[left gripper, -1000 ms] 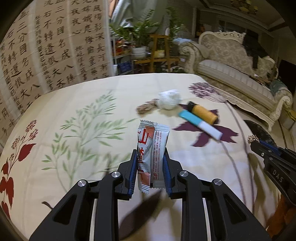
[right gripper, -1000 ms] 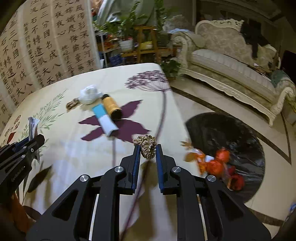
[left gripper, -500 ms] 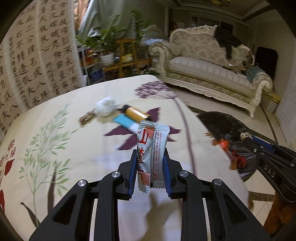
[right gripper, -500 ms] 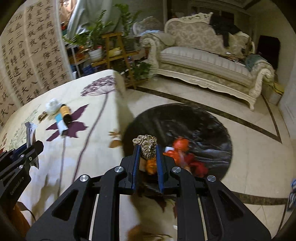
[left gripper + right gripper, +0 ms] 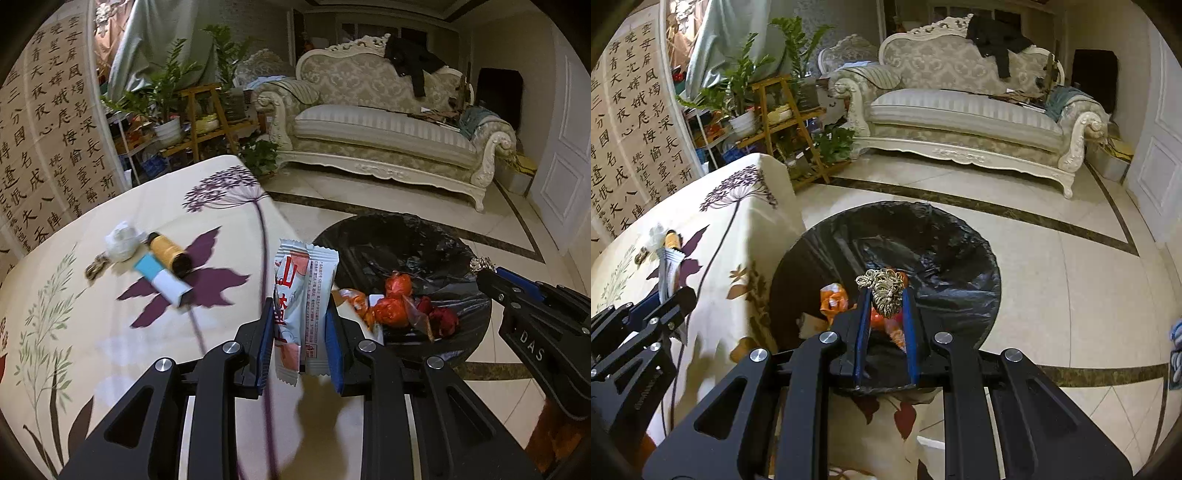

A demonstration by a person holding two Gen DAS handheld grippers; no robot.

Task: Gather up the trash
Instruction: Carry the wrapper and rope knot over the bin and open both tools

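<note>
Both grippers have been carried sideways off the floral cloth-covered surface (image 5: 110,332) toward the round bin lined with crinkled black plastic (image 5: 960,251), which now lies directly under the right gripper (image 5: 885,295). A glossy white-and-red snack wrapper (image 5: 304,295) is held upright between the narrowly set jaws of the left gripper (image 5: 301,317), at the surface's edge beside the bin. A small knotted wad of brownish twine (image 5: 884,291) is pinched in the nearly closed right jaws, above the orange and red scraps (image 5: 395,306) in the bin.
</note>
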